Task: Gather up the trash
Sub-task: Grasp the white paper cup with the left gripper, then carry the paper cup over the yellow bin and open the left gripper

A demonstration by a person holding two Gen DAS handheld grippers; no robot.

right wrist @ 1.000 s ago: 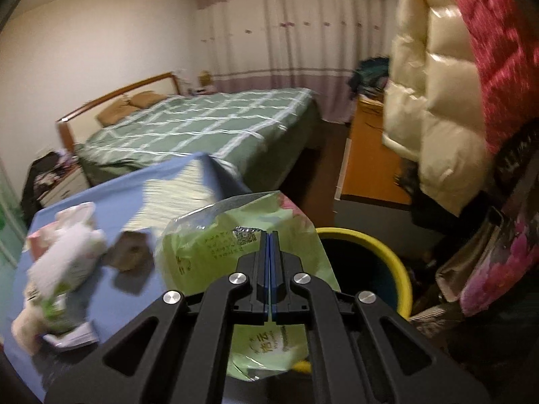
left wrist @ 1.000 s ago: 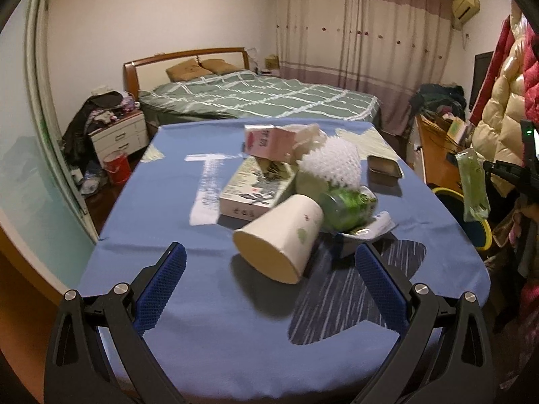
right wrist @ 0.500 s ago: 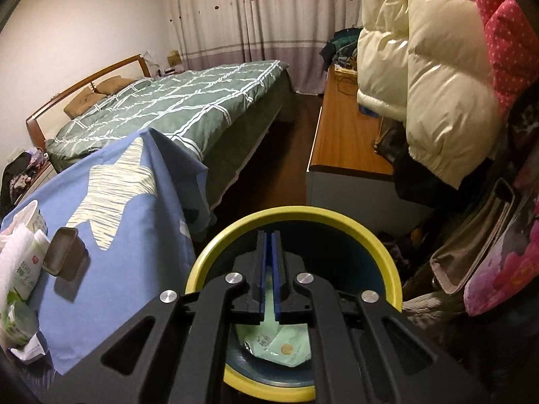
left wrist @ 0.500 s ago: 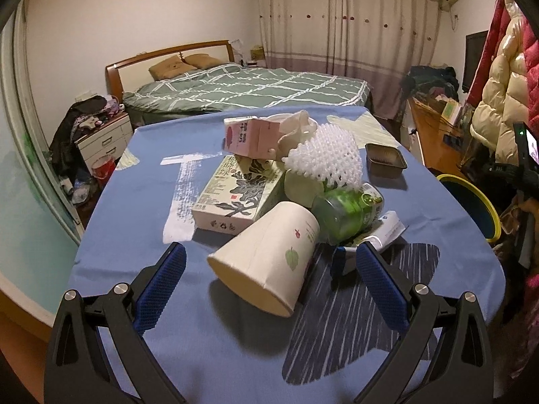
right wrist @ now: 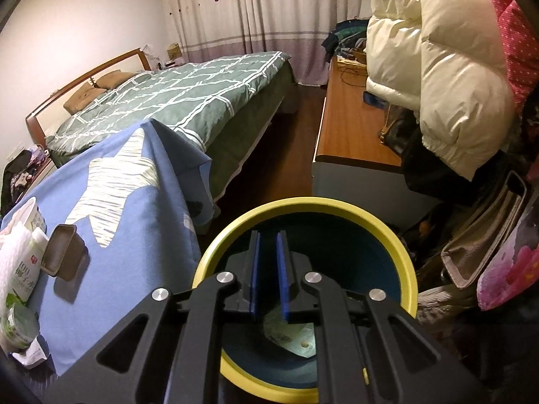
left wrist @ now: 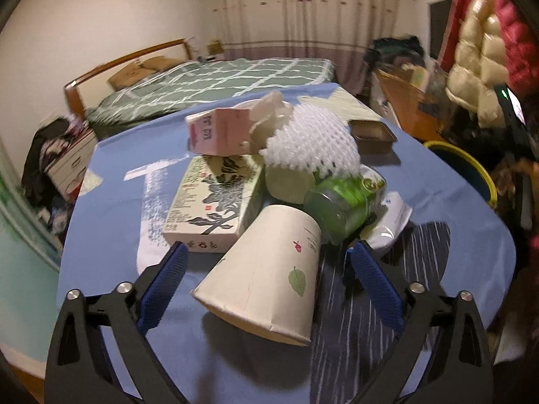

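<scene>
My right gripper, jaws just parted and empty, hangs over the yellow-rimmed bin holding a green wrapper. My left gripper, wide but just narrowing, flanks a leaf-printed paper cup. The bottle reads "100".

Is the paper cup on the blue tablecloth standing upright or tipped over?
Tipped over. In the left wrist view the paper cup lies on its side, open mouth toward the camera, leaning against the green bottle.
</scene>
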